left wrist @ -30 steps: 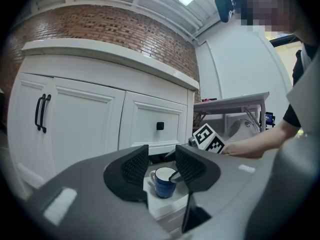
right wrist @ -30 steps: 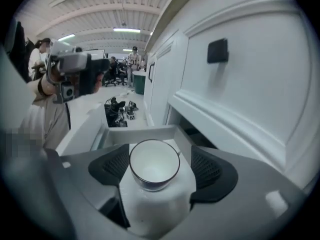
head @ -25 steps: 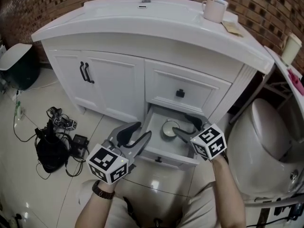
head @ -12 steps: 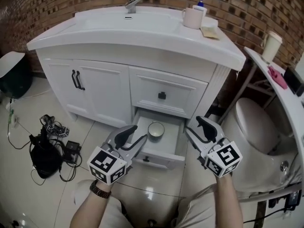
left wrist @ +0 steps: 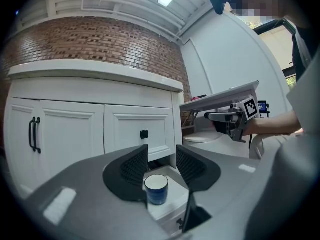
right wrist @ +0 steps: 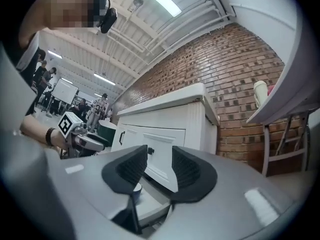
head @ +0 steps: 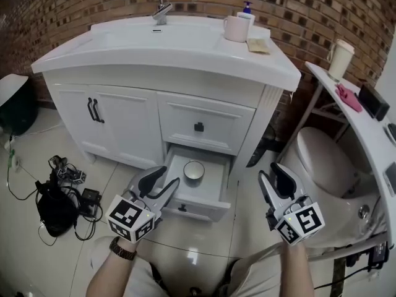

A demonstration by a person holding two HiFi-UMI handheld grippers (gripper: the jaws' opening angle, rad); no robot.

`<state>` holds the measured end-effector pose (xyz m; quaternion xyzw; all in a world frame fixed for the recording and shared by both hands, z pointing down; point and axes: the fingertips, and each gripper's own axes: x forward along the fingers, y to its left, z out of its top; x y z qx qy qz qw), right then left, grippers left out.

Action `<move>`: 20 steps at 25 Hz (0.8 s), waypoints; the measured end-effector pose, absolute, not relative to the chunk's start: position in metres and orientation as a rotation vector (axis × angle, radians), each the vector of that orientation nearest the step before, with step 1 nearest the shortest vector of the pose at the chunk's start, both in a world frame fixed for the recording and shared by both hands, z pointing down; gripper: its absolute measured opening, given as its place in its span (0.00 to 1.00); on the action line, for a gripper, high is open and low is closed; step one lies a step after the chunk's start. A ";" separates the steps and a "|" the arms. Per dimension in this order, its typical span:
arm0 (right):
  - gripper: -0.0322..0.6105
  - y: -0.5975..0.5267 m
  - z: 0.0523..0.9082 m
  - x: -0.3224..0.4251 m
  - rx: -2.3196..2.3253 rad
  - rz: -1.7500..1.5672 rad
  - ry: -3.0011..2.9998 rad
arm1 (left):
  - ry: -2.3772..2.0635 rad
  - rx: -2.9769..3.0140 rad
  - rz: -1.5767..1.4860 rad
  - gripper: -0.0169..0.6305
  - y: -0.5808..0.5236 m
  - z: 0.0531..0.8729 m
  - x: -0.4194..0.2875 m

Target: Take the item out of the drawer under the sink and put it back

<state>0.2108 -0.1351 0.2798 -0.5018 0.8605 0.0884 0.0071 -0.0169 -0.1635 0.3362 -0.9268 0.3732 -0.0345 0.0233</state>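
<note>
Standing upright in the open drawer [head: 205, 194], blue cup [head: 193, 171] (white inside).

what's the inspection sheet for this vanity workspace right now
surface: white vanity top, mug and pump bottle at its right rear
job's things: bottom drawer open; cup upright inside, untouched
clutter: black bag on the floor, left
grippers: left gripper open, short of the cup; right gripper closing, nothing between its jaws, right of the drawer
cables: cables tangled beside the bag
surroundings: brick wall, toilet right, bin left
</note>
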 end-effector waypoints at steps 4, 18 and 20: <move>0.29 -0.131 0.276 0.215 -1.548 0.257 2.653 | 1.143 -2.857 -0.058 0.33 -0.161 0.333 -0.021; 0.26 -0.148 0.287 0.205 -1.533 0.218 2.696 | 1.163 -2.868 -0.048 0.31 -0.169 0.337 -0.022; 0.26 -0.151 0.288 0.204 -1.530 0.222 2.703 | 1.166 -2.867 -0.047 0.31 -0.170 0.337 -0.023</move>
